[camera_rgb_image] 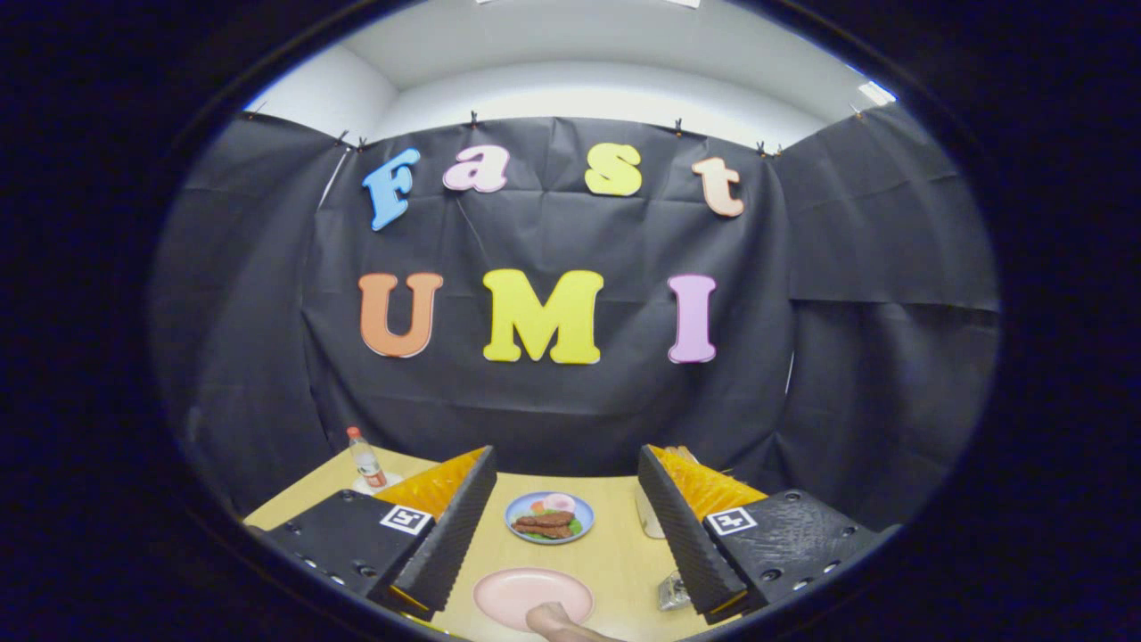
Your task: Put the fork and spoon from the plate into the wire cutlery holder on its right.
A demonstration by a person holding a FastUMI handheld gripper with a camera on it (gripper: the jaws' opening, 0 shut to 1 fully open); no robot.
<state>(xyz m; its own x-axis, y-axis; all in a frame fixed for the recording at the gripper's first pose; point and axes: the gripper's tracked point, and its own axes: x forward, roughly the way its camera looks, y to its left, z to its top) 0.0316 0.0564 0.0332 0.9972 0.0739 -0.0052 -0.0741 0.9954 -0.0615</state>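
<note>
Jaws spread wide, nothing between them, held above my tabletop [615, 557]. Pink plate [526, 593] sits between the fingers, a hand [557, 620] touching its near edge. Blue plate of food [549, 517] just beyond. Bottle [365, 459] at far left. Can't make out fork, spoon or wire holder.

The right finger [691, 535] hides most of a pale container [649, 517] and a crinkly item [670, 590] at lower right. A hand [557, 620], cut off at bottom centre, covers the pink plate's [526, 590] near rim. The wide-apart fingers possibly conceal the cutlery.
</note>
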